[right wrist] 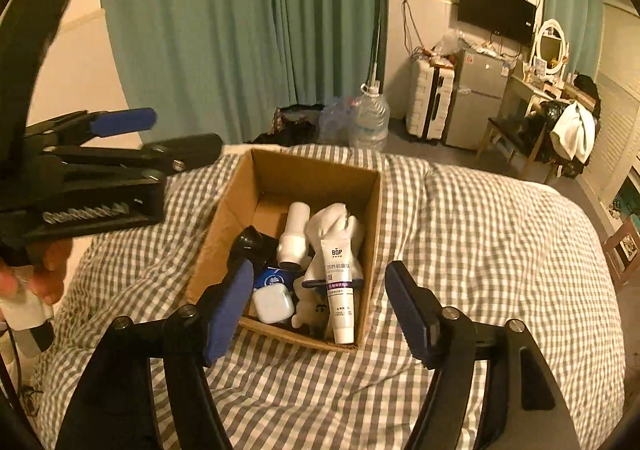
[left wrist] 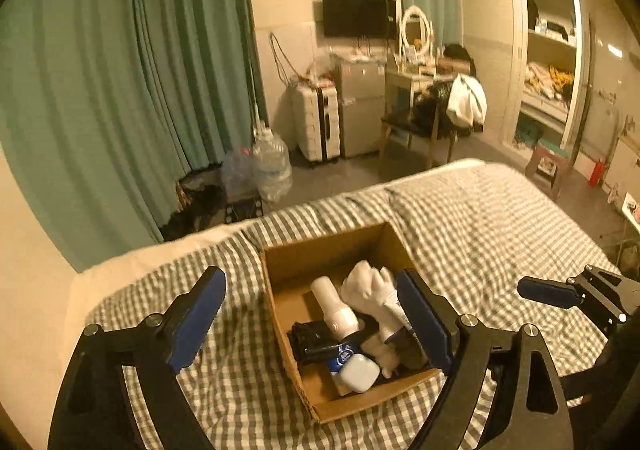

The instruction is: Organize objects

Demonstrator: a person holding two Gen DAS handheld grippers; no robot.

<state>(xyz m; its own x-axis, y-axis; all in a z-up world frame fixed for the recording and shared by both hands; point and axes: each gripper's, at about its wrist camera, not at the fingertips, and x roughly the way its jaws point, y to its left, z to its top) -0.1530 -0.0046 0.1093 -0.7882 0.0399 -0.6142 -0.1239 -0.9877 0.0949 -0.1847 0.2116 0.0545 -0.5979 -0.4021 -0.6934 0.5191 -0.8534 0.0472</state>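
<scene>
Both your left gripper [left wrist: 316,324] and right gripper [right wrist: 320,306] hover spread wide, holding nothing, above the cardboard box [right wrist: 236,206] on the checked bed; the BOP tube [right wrist: 340,290] inside looks light, squashy, slick, so pinch near its stiff cap.

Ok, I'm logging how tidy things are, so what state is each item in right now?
cardboard box: open-topped, on the checked bedding.
toothpaste tube: capped, leaning on the box's right wall.
white bottle: lying in the box.
white case: closed, near the front wall.
left gripper: open, empty.
right gripper: open, empty.
wardrobe: open.
</scene>
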